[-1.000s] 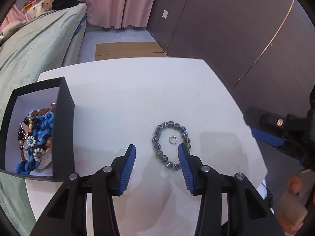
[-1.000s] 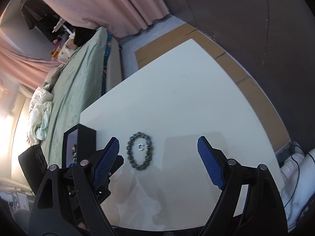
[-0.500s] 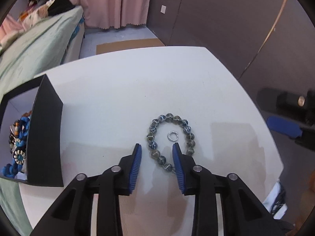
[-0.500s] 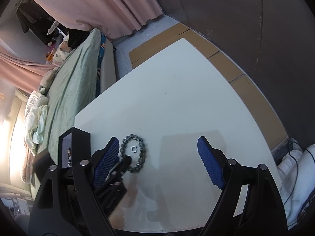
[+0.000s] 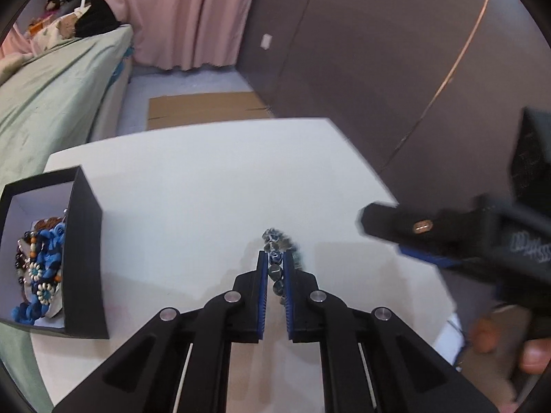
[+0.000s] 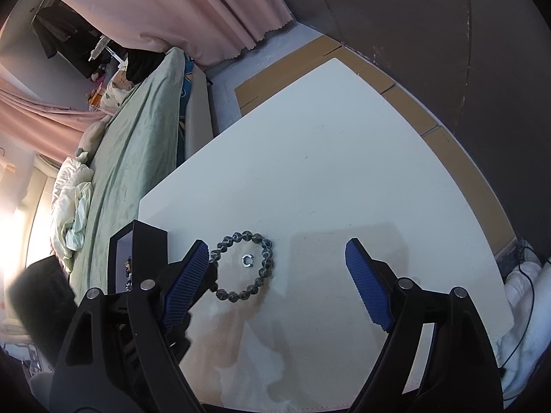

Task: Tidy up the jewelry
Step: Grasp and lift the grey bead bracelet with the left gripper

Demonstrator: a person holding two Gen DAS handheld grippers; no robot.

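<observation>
A grey-blue bead bracelet (image 6: 262,261) lies on the white table (image 6: 344,158) with a small silver ring (image 6: 247,260) inside its loop. My left gripper (image 5: 275,263) is shut on the near side of the bracelet (image 5: 275,241), whose other beads stick out past the fingertips. My right gripper (image 6: 277,268) is open and empty, hovering above the table; its left pad (image 6: 187,275) covers the bracelet's left edge. The black jewelry box (image 5: 84,251) at the left holds blue and beaded pieces (image 5: 41,268); it also shows in the right wrist view (image 6: 137,254).
A bed with a green cover (image 5: 44,103) runs along the table's left side. Cardboard (image 5: 203,106) lies on the floor beyond the far edge. The dark wall (image 5: 378,51) stands to the right. The right gripper's body (image 5: 465,241) hangs over the table's right edge.
My left gripper has moved forward and closed its pads on the near side of the bracelet. The right gripper stays open and has drifted closer to the bracelet.
</observation>
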